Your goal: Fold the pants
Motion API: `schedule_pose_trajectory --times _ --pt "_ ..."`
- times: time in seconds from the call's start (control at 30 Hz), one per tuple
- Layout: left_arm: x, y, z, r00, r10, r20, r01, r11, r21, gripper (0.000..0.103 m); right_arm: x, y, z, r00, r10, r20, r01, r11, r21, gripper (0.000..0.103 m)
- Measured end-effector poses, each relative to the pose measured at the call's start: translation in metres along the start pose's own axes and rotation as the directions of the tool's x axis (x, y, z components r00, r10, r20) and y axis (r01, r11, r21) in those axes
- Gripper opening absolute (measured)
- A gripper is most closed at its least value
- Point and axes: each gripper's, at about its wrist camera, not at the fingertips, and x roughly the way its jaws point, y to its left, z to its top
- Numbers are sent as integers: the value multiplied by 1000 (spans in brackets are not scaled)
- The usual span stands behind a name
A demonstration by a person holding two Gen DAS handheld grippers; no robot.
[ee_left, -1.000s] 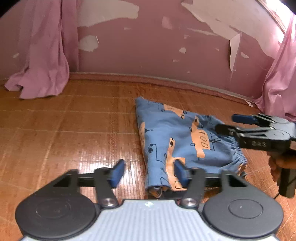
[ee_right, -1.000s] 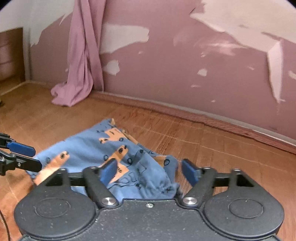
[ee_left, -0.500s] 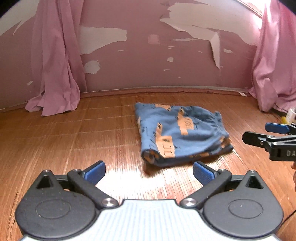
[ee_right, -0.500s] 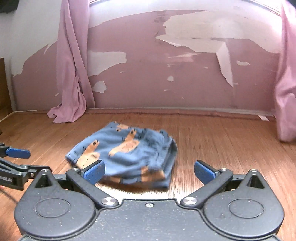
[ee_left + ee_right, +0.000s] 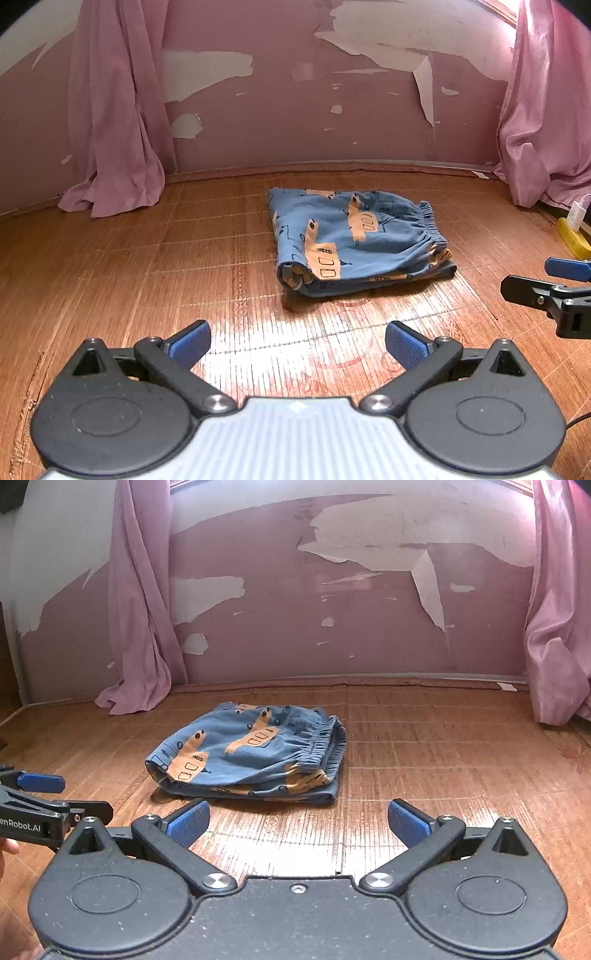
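Big wooden floor (image 5: 110, 280) fills my feed, peeling pink wall (image 5: 280, 635) and curtains (image 5: 114, 122) behind it. The pants (image 5: 354, 240) sit folded into a neat bundle mid-floor, clear of both tools. My left gripper (image 5: 297, 345) is spread wide, holding nothing; right gripper (image 5: 298, 821) same, wide and empty.

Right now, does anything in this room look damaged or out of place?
Yes: the pink wall has large patches of peeled paint, with one strip curling loose right of centre. The folded pants are a little uneven, a lower layer sticking out past the waistband. Both grippers, left and right, are open and clear of the cloth.
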Motion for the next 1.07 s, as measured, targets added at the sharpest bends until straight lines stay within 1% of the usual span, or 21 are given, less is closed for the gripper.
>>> schedule_pose_trajectory --times 0.4,0.57,0.7,1.07 --pt "1 4 -1 1000 3 -16 -4 1000 -22 103 1 0 -1 1000 9 -4 -9 1000 2 102" --pt "3 5 0 999 3 -52 -5 999 -41 103 2 0 -2 1000 14 -10 -14 1000 -1 102" --pt "3 5 -1 998 25 -51 -27 999 -44 103 2 -1 -2 1000 16 -14 -16 1000 2 102" --pt "4 6 -2 998 26 -58 -29 998 -48 103 5 0 -5 1000 19 -24 -19 1000 3 102"
